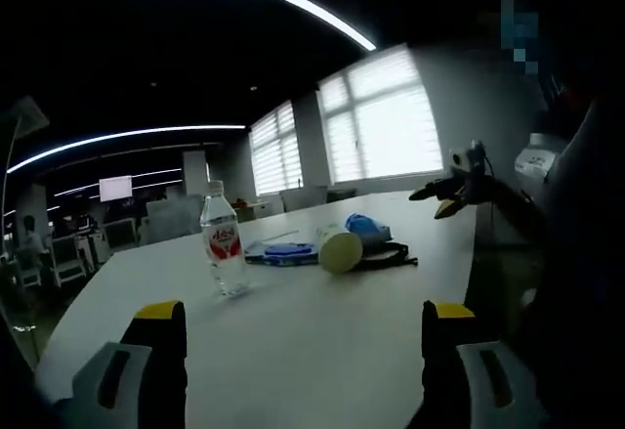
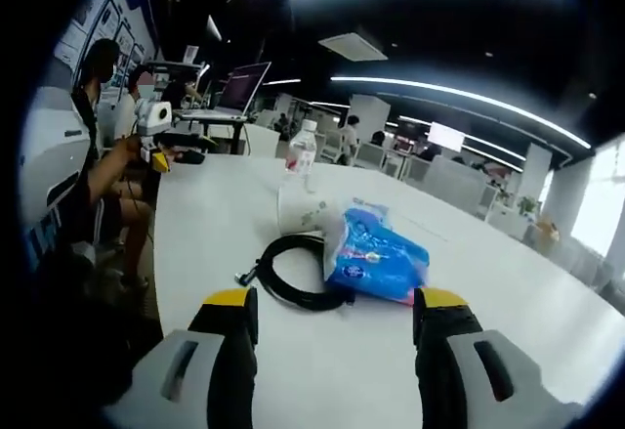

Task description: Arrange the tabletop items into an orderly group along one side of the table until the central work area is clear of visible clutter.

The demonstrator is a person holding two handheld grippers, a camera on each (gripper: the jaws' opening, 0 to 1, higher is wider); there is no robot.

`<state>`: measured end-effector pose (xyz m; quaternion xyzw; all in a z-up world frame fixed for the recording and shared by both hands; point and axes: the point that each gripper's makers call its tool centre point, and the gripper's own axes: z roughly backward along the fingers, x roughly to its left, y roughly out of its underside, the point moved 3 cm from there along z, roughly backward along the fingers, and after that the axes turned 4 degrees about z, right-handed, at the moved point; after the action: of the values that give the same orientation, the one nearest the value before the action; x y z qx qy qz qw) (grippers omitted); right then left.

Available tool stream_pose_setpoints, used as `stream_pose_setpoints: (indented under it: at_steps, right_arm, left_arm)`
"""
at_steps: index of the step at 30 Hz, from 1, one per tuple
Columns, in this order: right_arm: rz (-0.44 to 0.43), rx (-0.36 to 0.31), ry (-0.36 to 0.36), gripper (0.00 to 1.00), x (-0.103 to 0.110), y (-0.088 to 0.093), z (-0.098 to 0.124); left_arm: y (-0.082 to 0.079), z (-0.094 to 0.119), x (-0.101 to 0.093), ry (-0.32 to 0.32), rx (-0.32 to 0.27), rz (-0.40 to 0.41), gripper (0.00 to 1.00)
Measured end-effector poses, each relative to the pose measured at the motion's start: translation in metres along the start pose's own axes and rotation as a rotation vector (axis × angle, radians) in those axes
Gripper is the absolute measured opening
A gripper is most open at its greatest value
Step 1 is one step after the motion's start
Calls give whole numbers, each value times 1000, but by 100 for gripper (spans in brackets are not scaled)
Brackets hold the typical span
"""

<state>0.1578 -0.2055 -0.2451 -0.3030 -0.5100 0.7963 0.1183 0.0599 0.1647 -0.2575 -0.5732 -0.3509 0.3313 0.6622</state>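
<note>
In the left gripper view a clear water bottle [image 1: 223,243] with a red label stands upright on the white table [image 1: 322,351]. Behind it lie a flat blue item [image 1: 288,250], a paper cup [image 1: 340,249] on its side, a blue packet [image 1: 366,227] and a black cable [image 1: 394,254]. My left gripper [image 1: 305,326] is open, well short of the bottle. The right gripper view faces the same group: coiled black cable [image 2: 293,278] nearest, blue packet [image 2: 376,258], paper cup [image 2: 301,212], bottle [image 2: 299,160]. My right gripper [image 2: 332,331] is open, just short of the cable.
The other gripper [image 1: 451,193] hovers over the table's right edge in the left gripper view. Over the far left corner, a person's hand holds a gripper [image 2: 156,141]. A laptop [image 2: 239,82] stands beyond the table. Office desks and chairs fill the background.
</note>
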Motion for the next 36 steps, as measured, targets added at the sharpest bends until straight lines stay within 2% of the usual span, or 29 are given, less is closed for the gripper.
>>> stream_pose_setpoints:
  at_steps: [4,6,9,17,29,36]
  right_arm:
    - [21,-28,-33,56,11,-15,-20]
    - [34,-55,-58,51,18,-24,-29]
    - [29,-64,-59,50,22,-31,-40]
    - [52,-43,-78,49,29,-34,-57]
    - [62,-28,-81,48,29,-37,-67]
    - [78,-16,-89,49,34,-38,-74]
  left_arm:
    - [2,-3,-2,6,6,2,100]
    - [3,-4,-2,4,9,2,100]
    - [1,-4,-3,2,1,-1,100]
    - [0,-2,-5,5,7,-17,100]
    - [-11,-1,-16,25,-20,-44,100]
    - [-11,0,-17,22,-16,-46,100]
